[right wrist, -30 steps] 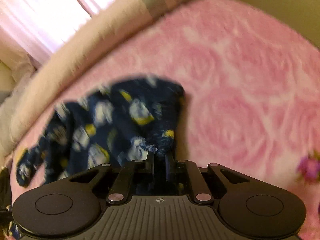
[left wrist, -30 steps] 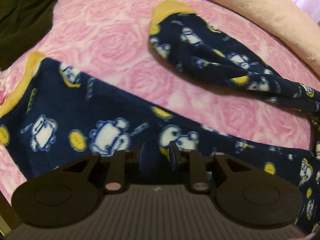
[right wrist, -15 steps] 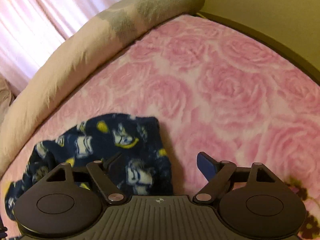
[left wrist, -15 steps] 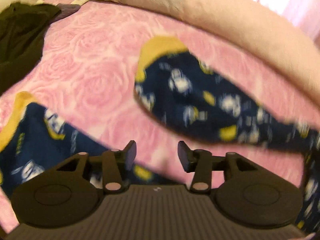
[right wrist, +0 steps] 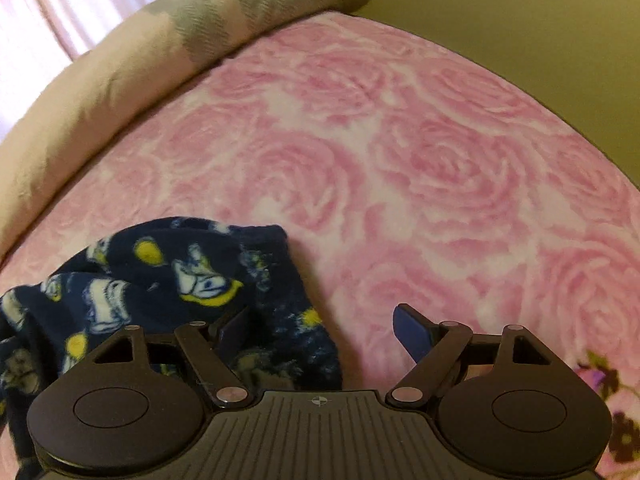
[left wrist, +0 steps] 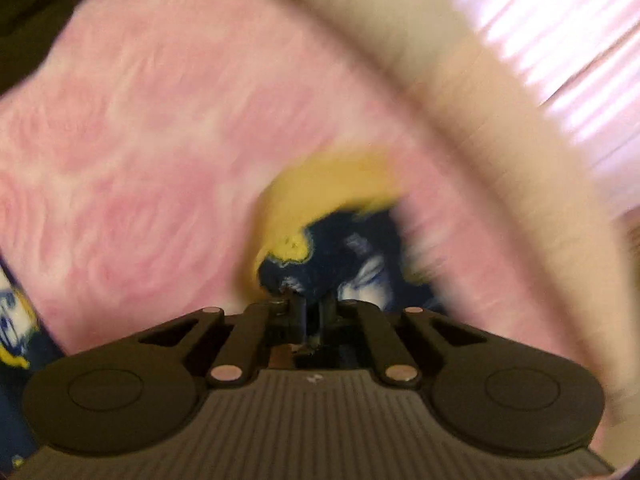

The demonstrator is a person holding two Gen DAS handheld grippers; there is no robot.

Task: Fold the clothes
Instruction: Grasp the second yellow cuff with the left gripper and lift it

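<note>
The left gripper (left wrist: 311, 312) has its jaws drawn together on a fold of the navy printed fleece garment (left wrist: 340, 252), pinching it close to the yellow cuff (left wrist: 320, 192), which rises just ahead of the fingertips; the view is blurred, so how much cloth sits in the pinch cannot be told. Beyond the cuff lies the pink rose-patterned blanket (left wrist: 140, 140), and past that a pale bolster (left wrist: 500, 92) along its far edge. The right gripper (right wrist: 320, 332) stands wide with nothing pressed between its pads: the garment's bunched end lies under and around the left-hand finger (right wrist: 234, 332), while the blue right-hand finger sits over bare blanket. By my reading, the step in hand is taking hold of one trouser leg at its cuff to bring it over its mate. The next move seems to call for carrying that cuff across while the right gripper finds a hold on the bunched end.
</note>
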